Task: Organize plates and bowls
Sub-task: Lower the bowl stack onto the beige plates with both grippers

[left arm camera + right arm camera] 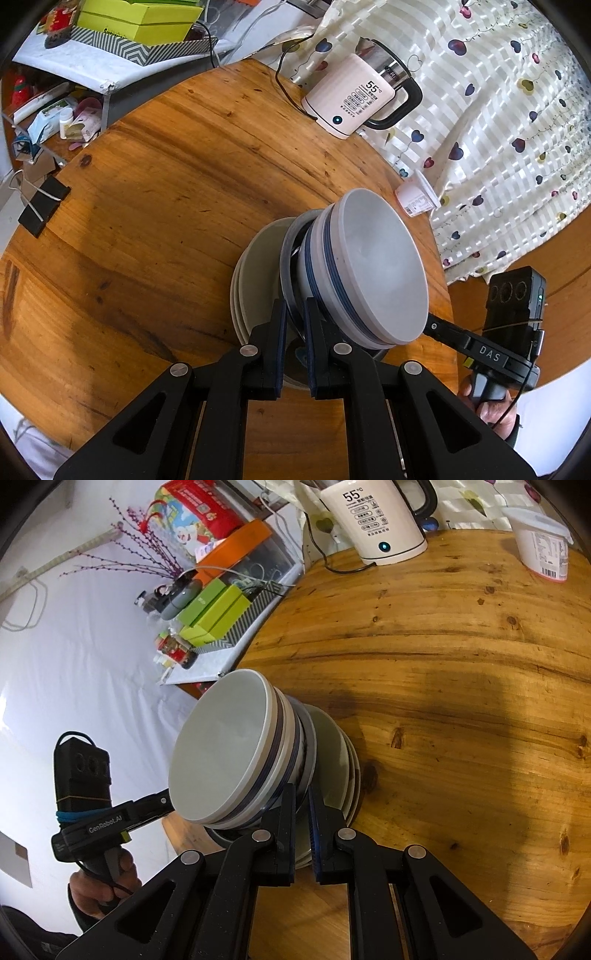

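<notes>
- The stack of bowls (365,266), white with dark blue bands, sits nested on a pile of pale plates (258,273) on the round wooden surface (166,192), directly ahead of both hand-held grippers.
- The left hand-held gripper (294,317) has its jaws nearly shut, pinching the rim of a grey dish low in the stack.
- The right hand-held gripper (302,801) reaches the stack from the opposite side, its jaws likewise almost closed on a thin rim between the bowls and the plates.
- A hand (99,882) grips the left tool's handle.
- Beyond the stack, farther from the grippers, a white electric kettle (354,99) stands at the surface's far edge.
- A small white cup (417,197) lies near the edge, just past the bowls.
- A black binder clip (42,206) is off to the left gripper's left.
</notes>
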`<state>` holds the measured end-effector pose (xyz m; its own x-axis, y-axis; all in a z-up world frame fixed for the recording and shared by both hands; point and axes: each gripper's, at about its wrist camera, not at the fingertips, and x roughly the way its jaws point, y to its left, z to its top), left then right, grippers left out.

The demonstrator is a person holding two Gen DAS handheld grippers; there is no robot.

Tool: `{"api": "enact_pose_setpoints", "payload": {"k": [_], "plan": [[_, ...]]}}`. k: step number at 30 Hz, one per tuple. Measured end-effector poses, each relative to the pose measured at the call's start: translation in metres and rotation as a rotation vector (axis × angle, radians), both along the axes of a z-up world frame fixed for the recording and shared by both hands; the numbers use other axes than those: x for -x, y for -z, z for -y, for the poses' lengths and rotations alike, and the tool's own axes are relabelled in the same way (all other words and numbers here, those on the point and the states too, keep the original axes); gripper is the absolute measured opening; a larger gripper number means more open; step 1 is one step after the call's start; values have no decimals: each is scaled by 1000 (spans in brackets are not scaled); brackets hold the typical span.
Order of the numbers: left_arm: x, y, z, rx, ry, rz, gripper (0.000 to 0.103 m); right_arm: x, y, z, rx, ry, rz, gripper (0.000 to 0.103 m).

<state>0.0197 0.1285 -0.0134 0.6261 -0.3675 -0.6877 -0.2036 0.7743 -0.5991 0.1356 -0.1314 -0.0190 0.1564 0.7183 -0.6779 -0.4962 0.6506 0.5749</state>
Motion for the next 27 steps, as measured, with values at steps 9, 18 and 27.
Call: {"api": "enact_pose_setpoints", "payload": {"k": [9,18,27], "plan": [[2,0,1,-1,0,1,9,1,0,-1,6,-7,3,10],[5,2,0,17,-5,5,9,1,0,-1,6,-8,8,10],[6,1,0,10,-6,5,10,7,-3,0,22,-3,25,20]]}}
